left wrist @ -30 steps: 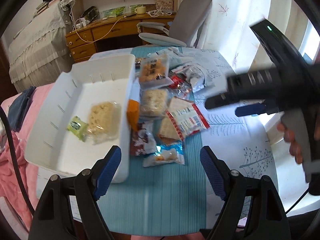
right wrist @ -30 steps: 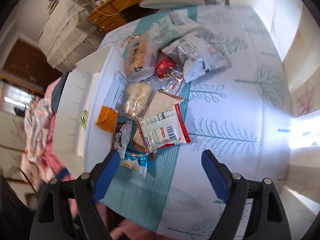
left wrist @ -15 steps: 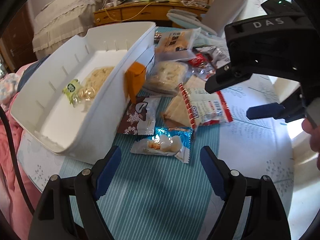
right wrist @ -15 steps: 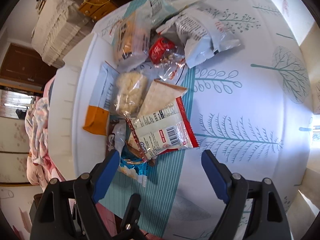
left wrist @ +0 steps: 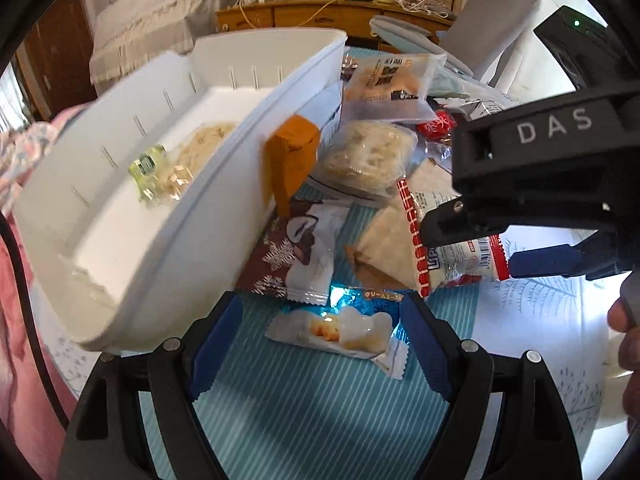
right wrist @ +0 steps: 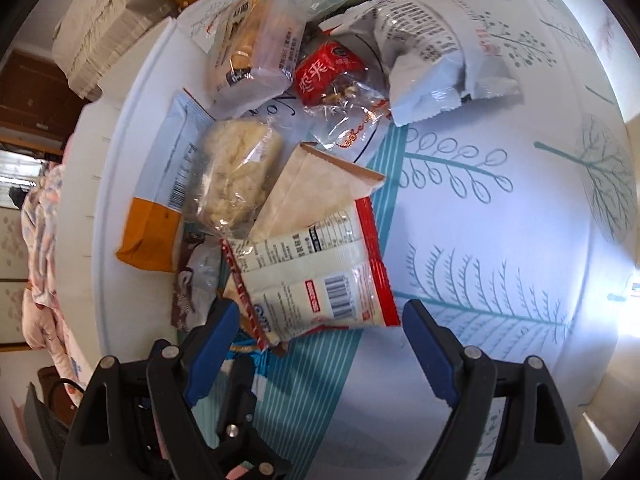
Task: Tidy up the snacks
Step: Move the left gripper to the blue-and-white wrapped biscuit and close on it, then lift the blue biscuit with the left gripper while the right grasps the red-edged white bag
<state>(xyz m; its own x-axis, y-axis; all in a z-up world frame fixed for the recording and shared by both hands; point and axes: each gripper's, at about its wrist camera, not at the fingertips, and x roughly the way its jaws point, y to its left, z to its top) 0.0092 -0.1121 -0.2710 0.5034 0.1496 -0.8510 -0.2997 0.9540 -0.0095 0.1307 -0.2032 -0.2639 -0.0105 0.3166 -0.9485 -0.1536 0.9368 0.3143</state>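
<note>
Hovering over the snack pile beside the white bin [left wrist: 224, 216], both hand-held grippers stand spread, pinching nothing. The left hand-held gripper [left wrist: 322, 334] straddles a blue packet [left wrist: 340, 326] just off the bin's near corner. The right hand-held gripper [right wrist: 320, 330] hangs over a red-edged packet [right wrist: 316, 280], farther from the bin on the surface [right wrist: 500, 240].

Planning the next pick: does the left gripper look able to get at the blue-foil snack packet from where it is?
Probably yes: the left gripper is open, the blue-foil packet lies uncovered between its fingers.
</note>
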